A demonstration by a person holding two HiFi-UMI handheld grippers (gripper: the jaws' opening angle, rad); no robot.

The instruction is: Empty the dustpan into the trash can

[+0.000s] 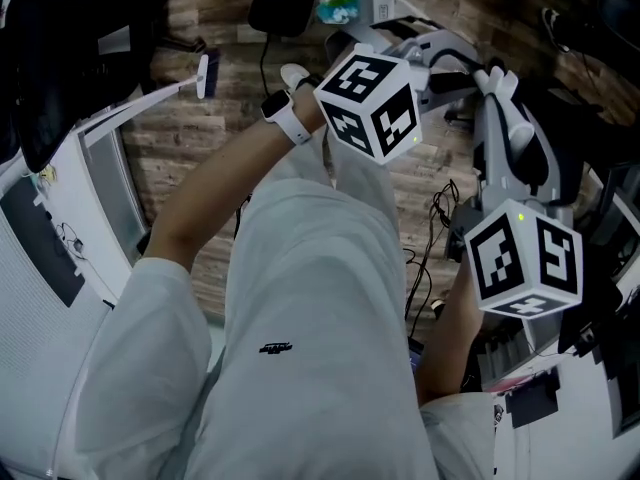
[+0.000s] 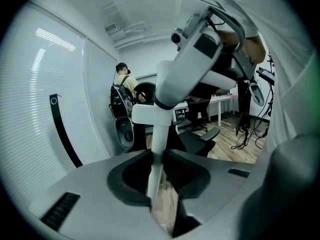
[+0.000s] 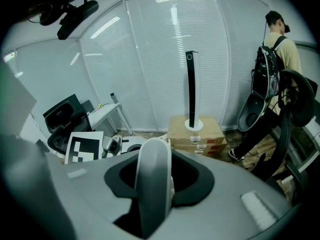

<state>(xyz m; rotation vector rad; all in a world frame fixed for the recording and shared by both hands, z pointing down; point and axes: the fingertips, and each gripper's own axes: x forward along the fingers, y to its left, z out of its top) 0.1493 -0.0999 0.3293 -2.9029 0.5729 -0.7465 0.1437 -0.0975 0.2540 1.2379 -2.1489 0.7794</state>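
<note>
In the left gripper view my left gripper (image 2: 156, 184) is shut on a thin white stem (image 2: 159, 149). The stem rises to a thick white and black tube (image 2: 192, 64), apparently the dustpan's handle. The right gripper view shows my right gripper (image 3: 152, 184) shut on a rounded grey-white grip (image 3: 152, 169). In the head view both marker cubes, left (image 1: 368, 103) and right (image 1: 525, 263), are raised in front of the person's body, with the white and grey handle (image 1: 505, 128) between them. Neither the pan itself nor a trash can is in view.
Wood floor (image 1: 200, 148) lies below, with cables (image 1: 435, 218) at the right and a white cabinet (image 1: 60, 248) at the left. Cardboard boxes (image 3: 195, 131) bear a black tower (image 3: 191, 84). A person with a backpack (image 3: 275, 64) stands near office chairs (image 2: 197, 136).
</note>
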